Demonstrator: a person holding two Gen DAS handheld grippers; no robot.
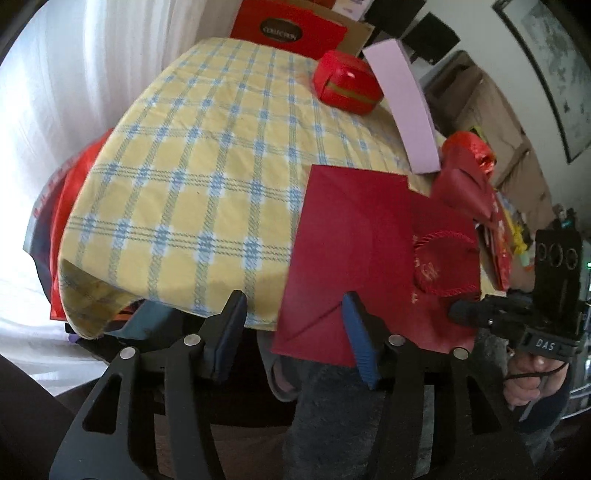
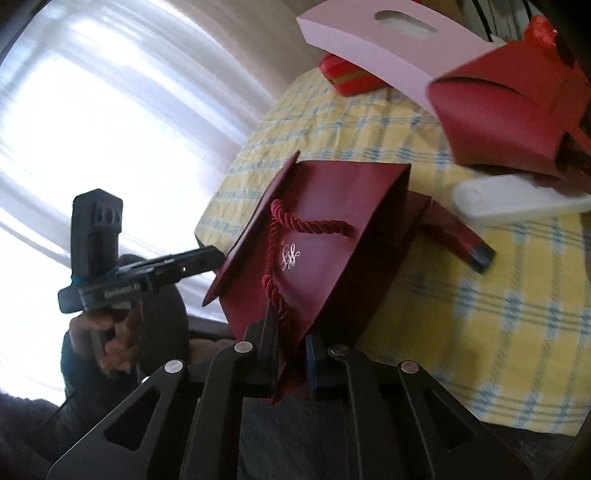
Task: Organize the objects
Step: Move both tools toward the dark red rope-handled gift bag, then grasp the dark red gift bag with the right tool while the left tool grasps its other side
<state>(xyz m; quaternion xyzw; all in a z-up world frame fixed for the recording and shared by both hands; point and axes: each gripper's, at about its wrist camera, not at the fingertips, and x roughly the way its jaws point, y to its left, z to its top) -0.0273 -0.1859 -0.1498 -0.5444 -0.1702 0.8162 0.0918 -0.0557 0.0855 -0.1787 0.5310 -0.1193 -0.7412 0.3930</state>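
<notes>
Right gripper clamped on the near bottom edge of the dark red gift bag lying flat at the table's front edge; left gripper, jaws apart, empty, flanks the bag's left flap.

I read "COLLECTION" in a dark oval on the red box at the far edge of the table. "DAS" stands on my right claw. The dark red bag bears a silver monogram I cannot decipher.
</notes>
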